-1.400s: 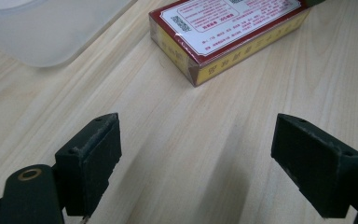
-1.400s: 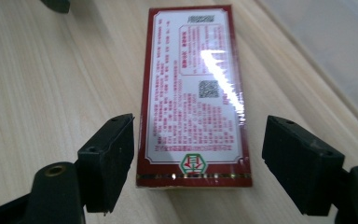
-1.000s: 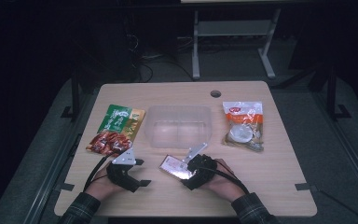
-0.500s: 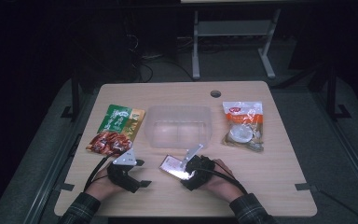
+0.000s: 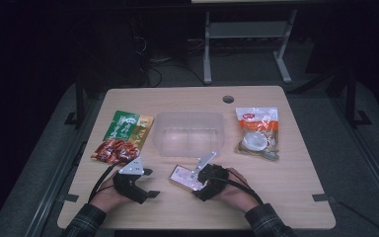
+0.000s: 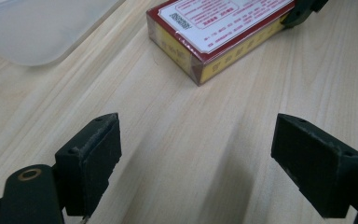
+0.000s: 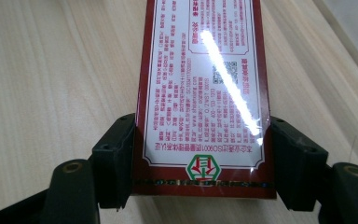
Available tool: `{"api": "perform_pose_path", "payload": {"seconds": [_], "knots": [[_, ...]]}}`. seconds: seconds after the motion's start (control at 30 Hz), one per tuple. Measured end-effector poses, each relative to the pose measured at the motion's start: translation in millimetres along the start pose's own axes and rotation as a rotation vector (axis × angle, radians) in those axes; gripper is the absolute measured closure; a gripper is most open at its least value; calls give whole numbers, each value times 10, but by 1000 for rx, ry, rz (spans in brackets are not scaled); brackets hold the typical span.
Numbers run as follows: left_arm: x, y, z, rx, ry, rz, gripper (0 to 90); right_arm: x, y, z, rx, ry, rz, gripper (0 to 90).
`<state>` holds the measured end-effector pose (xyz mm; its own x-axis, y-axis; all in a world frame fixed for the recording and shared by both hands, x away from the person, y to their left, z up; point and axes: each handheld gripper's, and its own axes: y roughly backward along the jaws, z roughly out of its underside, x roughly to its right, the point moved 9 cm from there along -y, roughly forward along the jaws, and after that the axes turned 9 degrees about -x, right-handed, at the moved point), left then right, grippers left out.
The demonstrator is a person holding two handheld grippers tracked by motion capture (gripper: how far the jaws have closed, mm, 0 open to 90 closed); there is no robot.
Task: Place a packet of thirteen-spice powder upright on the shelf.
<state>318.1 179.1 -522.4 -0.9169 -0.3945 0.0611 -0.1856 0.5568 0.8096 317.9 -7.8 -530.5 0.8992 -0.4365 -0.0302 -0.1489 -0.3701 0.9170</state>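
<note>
Our right gripper (image 7: 205, 163) clamps the box (image 7: 204, 88); left gripper (image 6: 209, 158) gapes idle; we should grip squarely, lifting level.

Red box (image 5: 184, 177) w/ white printed label — lying flat on table's near-centre, near clear bin (image 5: 190, 132).

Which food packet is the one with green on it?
The snack packet at the table's left, beside the clear tub, has the green top. The packet at the right is orange and white.
</note>
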Motion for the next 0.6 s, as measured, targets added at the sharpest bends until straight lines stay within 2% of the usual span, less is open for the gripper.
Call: {"api": "perform_pose_path", "payload": {"seconds": [0.13,0.27,0.5,0.6], "knots": [[5,0,-2,0,-4,3,154,18,95,4,33,-2,-14,319],[20,9,-13,15,1,19,153,48,188,51,49,26,-20,318],[57,51,-50,21,-46,41,152,78,376,144,108,51,-41,318],[71,94,-97,30,-82,46,152,70,426,167,130,77,-43,318]]}}
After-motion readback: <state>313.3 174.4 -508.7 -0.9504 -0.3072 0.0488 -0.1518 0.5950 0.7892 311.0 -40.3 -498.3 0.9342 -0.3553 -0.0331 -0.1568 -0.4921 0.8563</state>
